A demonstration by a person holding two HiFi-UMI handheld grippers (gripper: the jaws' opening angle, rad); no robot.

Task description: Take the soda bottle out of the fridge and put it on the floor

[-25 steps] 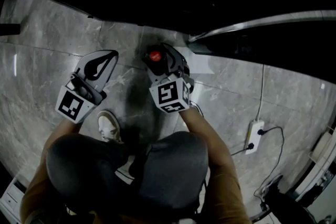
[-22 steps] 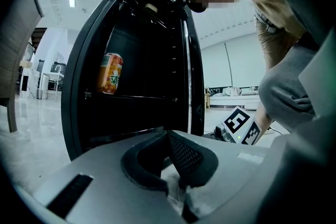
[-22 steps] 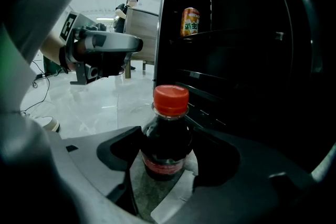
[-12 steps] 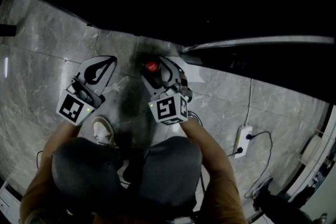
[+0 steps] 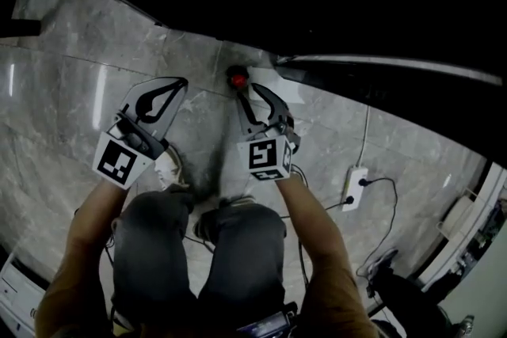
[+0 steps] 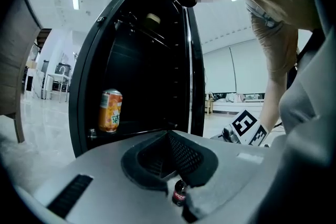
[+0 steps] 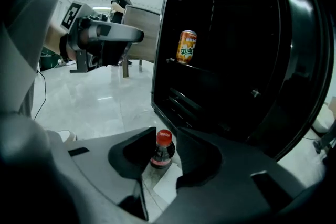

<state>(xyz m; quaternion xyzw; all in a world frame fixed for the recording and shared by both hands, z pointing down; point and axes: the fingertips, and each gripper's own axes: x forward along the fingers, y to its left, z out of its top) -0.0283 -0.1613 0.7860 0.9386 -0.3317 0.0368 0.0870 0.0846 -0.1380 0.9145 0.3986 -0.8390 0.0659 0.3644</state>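
A small dark soda bottle (image 5: pixel 237 80) with a red cap stands upright on the marble floor by the open black fridge (image 5: pixel 356 12). My right gripper (image 5: pixel 260 89) sits just behind it, tips short of the bottle and off it. In the right gripper view the bottle (image 7: pixel 163 150) shows in the gap ahead of the jaws (image 7: pixel 165 135), which are closing with nothing pressed between them. My left gripper (image 5: pixel 176 83) hovers to the left, shut and empty. The left gripper view shows the bottle (image 6: pixel 179 195) low down, past the jaws.
An orange can (image 7: pixel 187 46) stands on a fridge shelf, and the fridge door (image 5: pixel 380 63) hangs open to the right. A white power strip (image 5: pixel 354 186) with cables lies on the floor at right. The person's shoe (image 5: pixel 170 170) is below the left gripper.
The right gripper's jaws held the bottle's cap between them before; now they have drawn back and narrowed, leaving the bottle free on the floor. The left gripper has stayed put.
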